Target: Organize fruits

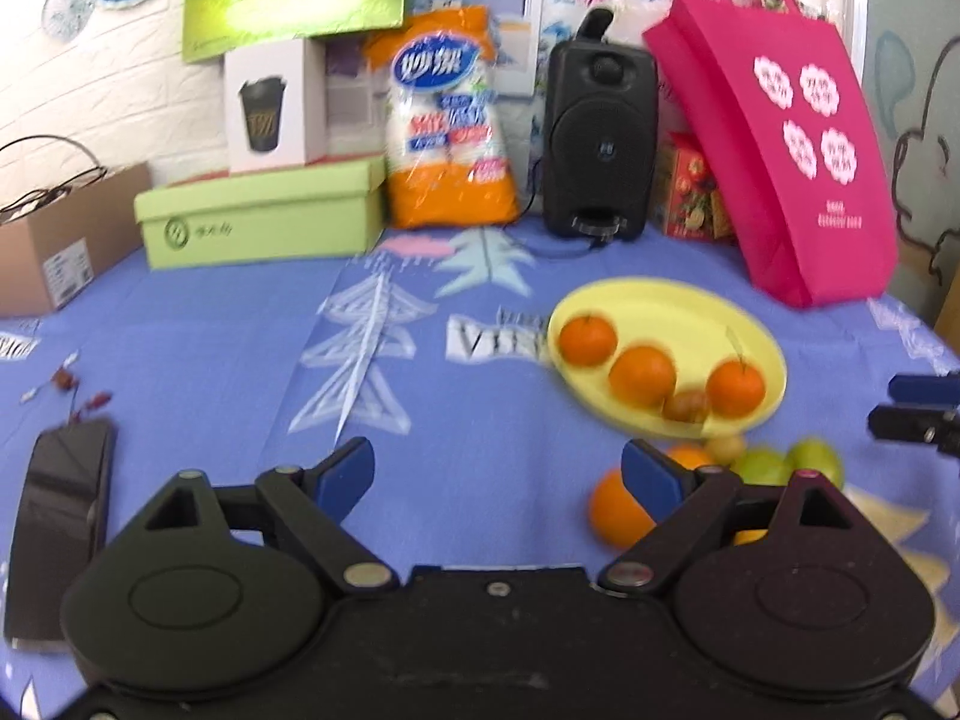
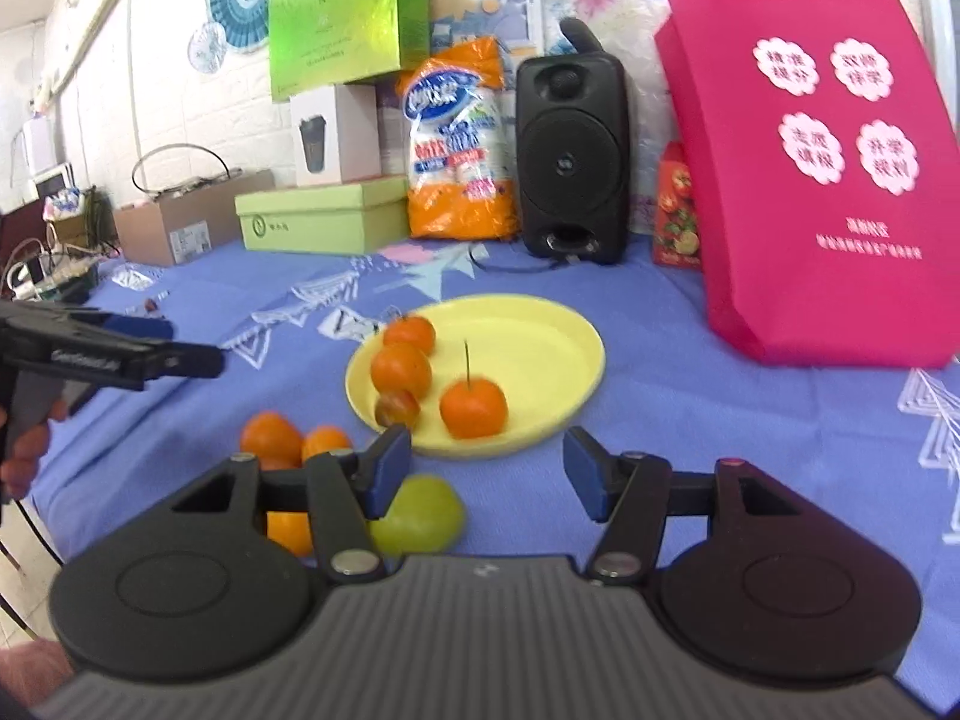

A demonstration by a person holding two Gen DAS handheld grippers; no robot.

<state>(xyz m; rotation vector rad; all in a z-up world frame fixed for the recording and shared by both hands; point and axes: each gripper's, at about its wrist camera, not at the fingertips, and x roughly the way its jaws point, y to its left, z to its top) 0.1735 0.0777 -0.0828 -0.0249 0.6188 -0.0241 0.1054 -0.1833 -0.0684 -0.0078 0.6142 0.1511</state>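
Observation:
A yellow plate (image 1: 660, 306) (image 2: 528, 348) lies on the blue tablecloth. On it are three oranges (image 1: 642, 375) (image 2: 474, 408) and a small reddish fruit (image 1: 687, 405) (image 2: 396, 408). Loose fruit lies on the cloth just in front of the plate: oranges (image 1: 618, 510) (image 2: 271, 435) and green fruits (image 1: 762, 465) (image 2: 420, 513). My left gripper (image 1: 498, 471) is open over bare cloth, left of the plate, with nothing between its fingers. My right gripper (image 2: 487, 468) is open too, just short of the plate's near rim, and holds nothing. The green fruit lies under its left finger.
At the back stand a pink bag (image 1: 780, 138) (image 2: 828, 180), a black speaker (image 1: 600, 132) (image 2: 573, 156), an orange package (image 1: 447, 138), green boxes (image 1: 258, 216) and a cardboard box (image 1: 54, 240). A dark phone (image 1: 60, 516) lies at the near left.

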